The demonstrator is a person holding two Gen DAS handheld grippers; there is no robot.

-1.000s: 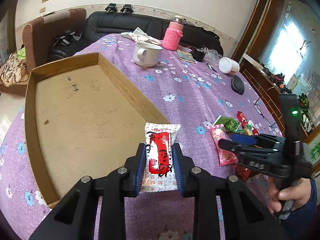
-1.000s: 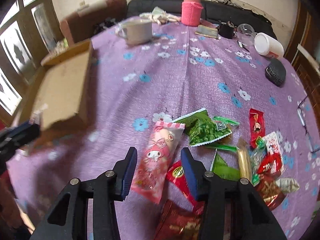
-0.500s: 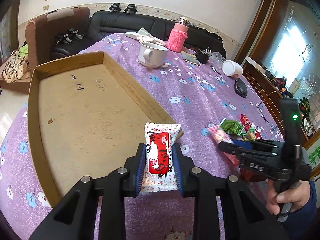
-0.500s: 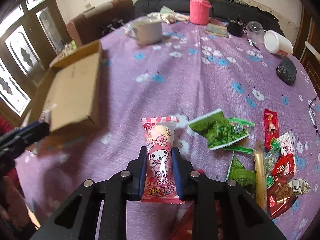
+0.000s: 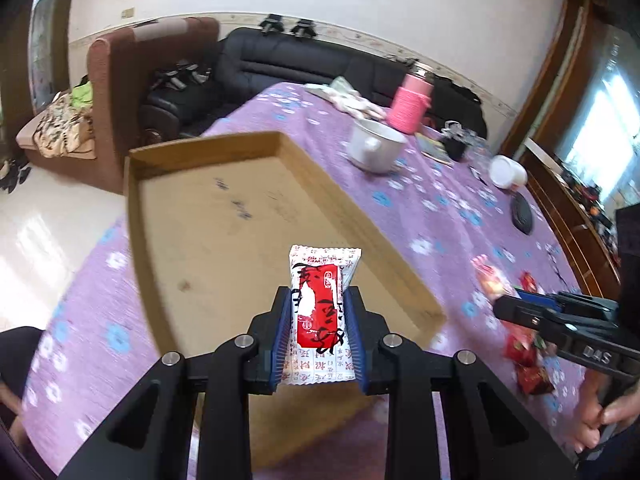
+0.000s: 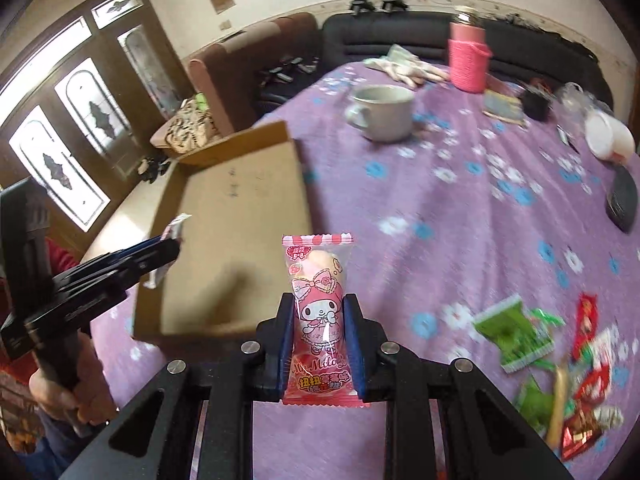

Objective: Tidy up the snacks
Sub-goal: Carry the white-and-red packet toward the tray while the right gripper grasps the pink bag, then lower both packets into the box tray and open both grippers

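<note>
Jaws of the left gripper (image 5: 319, 332) clench a white-and-red snack packet (image 5: 322, 312) over the cardboard tray (image 5: 168, 216) near the tabletop's left edge; the right gripper (image 6: 320, 350) (just closed) grasps a pink candy packet (image 6: 319, 316). Each should release low inside the tray, well apart.

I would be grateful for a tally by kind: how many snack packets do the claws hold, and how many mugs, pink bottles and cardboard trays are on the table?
Held snack packets: 2, the white-and-red packet in the left claw and the pink packet in the right claw
Mug: 1
Pink bottle: 1
Cardboard tray: 1
Total: 5
</note>
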